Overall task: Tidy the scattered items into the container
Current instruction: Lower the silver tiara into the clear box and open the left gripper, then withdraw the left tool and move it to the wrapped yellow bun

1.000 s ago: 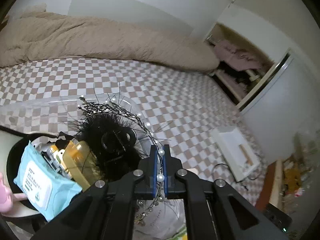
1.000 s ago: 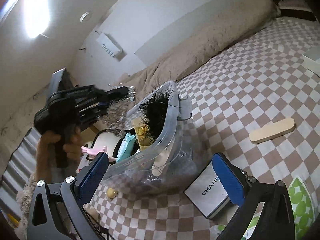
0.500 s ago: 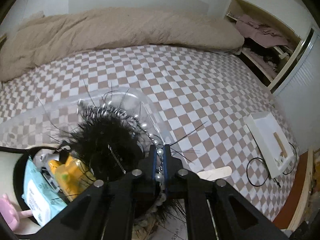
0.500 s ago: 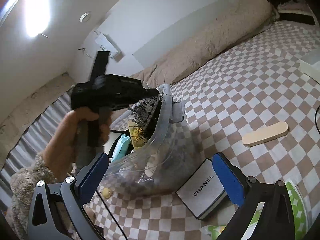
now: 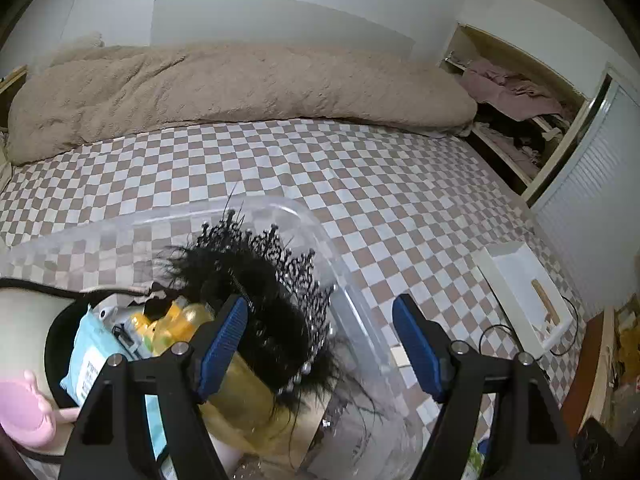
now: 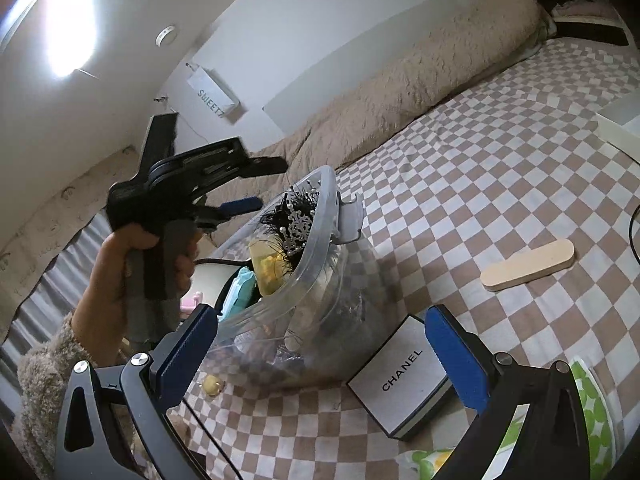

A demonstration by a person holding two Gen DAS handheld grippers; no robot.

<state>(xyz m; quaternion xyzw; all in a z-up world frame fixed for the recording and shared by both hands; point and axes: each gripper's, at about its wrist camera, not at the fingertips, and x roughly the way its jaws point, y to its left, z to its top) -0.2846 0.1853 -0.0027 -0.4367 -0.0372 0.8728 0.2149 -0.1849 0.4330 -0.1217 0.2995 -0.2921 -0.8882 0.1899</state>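
Left wrist view: my left gripper (image 5: 320, 342) now has its blue-padded fingers (image 5: 222, 338) wide apart and empty; half a second ago they were pinched on the pearl-trimmed band of the black feathered headpiece (image 5: 272, 300). I have let go, and the headpiece rests on top of the load in the clear plastic container (image 5: 348, 280), in the lower centre of the frame. One item is thus tidied, though I judge it sits high, its feathers and beaded edge rising to the rim.

The headpiece lies partly behind the left-hand finger and partly in the gap, leaning toward the lower left; the right-hand finger (image 5: 416, 346) is apart from it, over the container's near wall. A pale blue wipes packet (image 5: 94, 354) and yellow bottles (image 5: 176, 322) lie in the lower left.

Right wrist view: my right gripper (image 6: 320, 356) is likewise spread and holds nothing. Between its fingers, at lower centre, I see the container's bulging wall; the white "CHANEL" box (image 6: 400, 376) lies on the checked bedspread (image 6: 480, 168) just beside the right-hand finger, and the tan flat stick (image 6: 528, 266) well apart at centre right. Both remain to be collected.
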